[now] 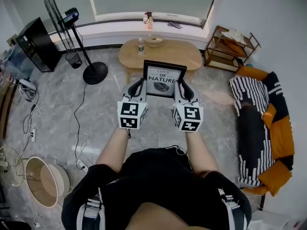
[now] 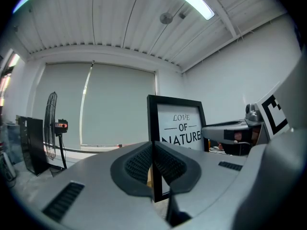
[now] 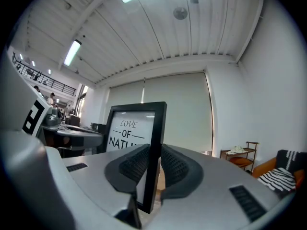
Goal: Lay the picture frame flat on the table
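Observation:
A black picture frame (image 1: 163, 79) with "LOVE OF NATURE" print is held up in the air in front of the person, above the floor and short of the oval wooden table (image 1: 163, 53). My left gripper (image 1: 140, 87) is shut on the frame's left edge (image 2: 154, 143). My right gripper (image 1: 180, 88) is shut on its right edge (image 3: 154, 152). The frame stands upright between the two. In the left gripper view the frame (image 2: 178, 123) faces the camera, with the right gripper beyond it.
On the table stand a bottle (image 1: 140, 46) and a bowl (image 1: 154, 40). A standing fan (image 1: 72, 35) and cables are at the left. A wooden shelf (image 1: 230, 47) and a sofa with striped cushions (image 1: 261, 123) are at the right.

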A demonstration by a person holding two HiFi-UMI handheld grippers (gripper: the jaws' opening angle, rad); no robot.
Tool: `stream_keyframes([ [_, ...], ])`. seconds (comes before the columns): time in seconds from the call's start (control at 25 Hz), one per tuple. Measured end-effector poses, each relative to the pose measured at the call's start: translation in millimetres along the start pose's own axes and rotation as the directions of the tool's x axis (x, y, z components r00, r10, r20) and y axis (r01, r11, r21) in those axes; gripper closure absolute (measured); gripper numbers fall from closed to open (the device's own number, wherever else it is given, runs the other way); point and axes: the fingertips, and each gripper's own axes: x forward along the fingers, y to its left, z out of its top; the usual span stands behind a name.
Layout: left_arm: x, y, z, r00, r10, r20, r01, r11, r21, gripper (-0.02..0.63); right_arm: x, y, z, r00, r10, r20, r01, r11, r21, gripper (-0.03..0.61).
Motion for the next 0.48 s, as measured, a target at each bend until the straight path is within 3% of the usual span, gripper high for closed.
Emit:
stream_keyframes([
  [0.48,26,37,-5,1.000,-0.028,0.001,0.028,1.000,-0.004,0.586,43,10,3,1.000,-0.016,0.009,0.016,1.000,-0.007,0.486],
])
